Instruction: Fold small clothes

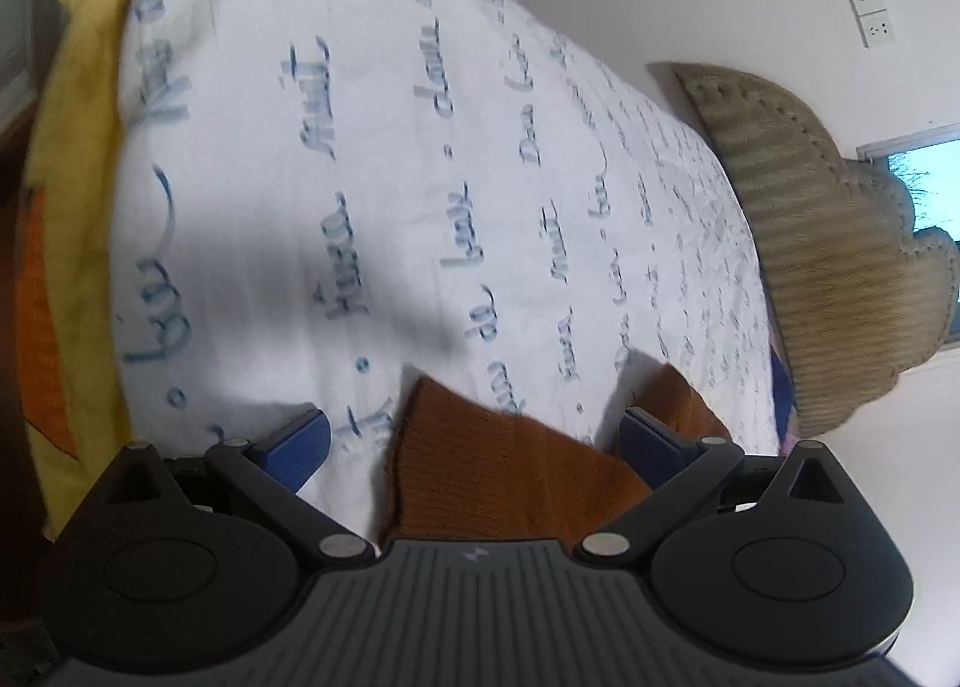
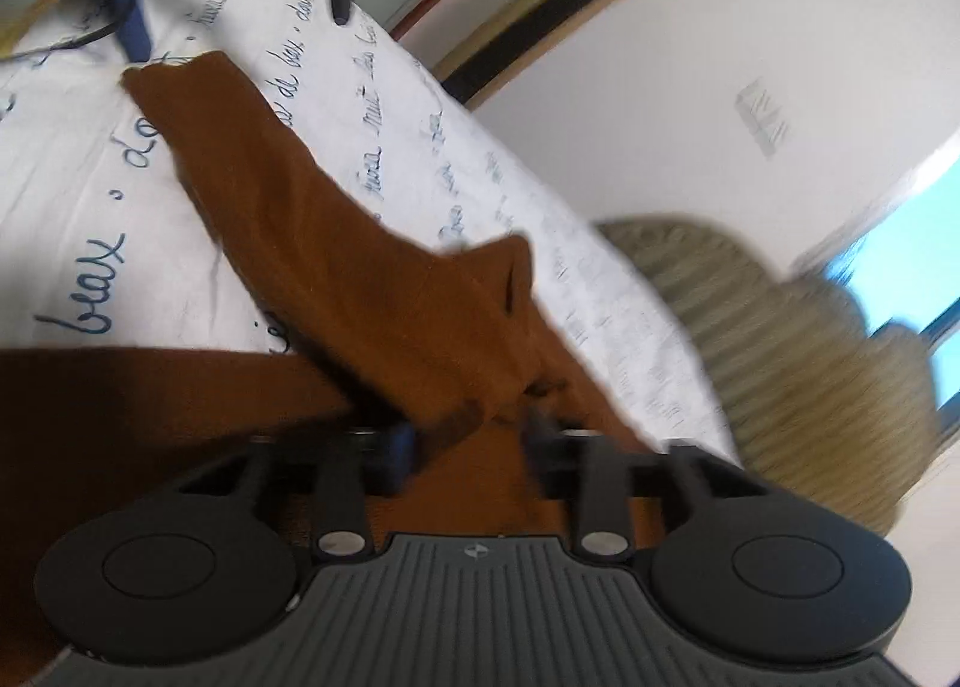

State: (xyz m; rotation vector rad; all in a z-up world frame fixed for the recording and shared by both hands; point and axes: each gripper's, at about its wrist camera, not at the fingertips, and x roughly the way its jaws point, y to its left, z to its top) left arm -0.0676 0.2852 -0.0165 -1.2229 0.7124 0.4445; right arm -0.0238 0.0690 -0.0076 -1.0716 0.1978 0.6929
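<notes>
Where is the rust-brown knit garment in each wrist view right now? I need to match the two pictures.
Left wrist view: the rust-brown knit garment lies at bottom centre, between the wide-apart blue pads.
Right wrist view: it runs from upper left down to the jaws, filling the lower left.
Shared landmark: the white bedspread with blue handwriting under it; also the beige ribbed cushion at right.

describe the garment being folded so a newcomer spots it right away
Start at the bed with the white sheet printed in blue handwriting. On it lies a rust-brown knit garment, bunched up in front of the right tongs. It is the only brown thing there; the yellow cloth sits off at the sheet's edge.
</notes>
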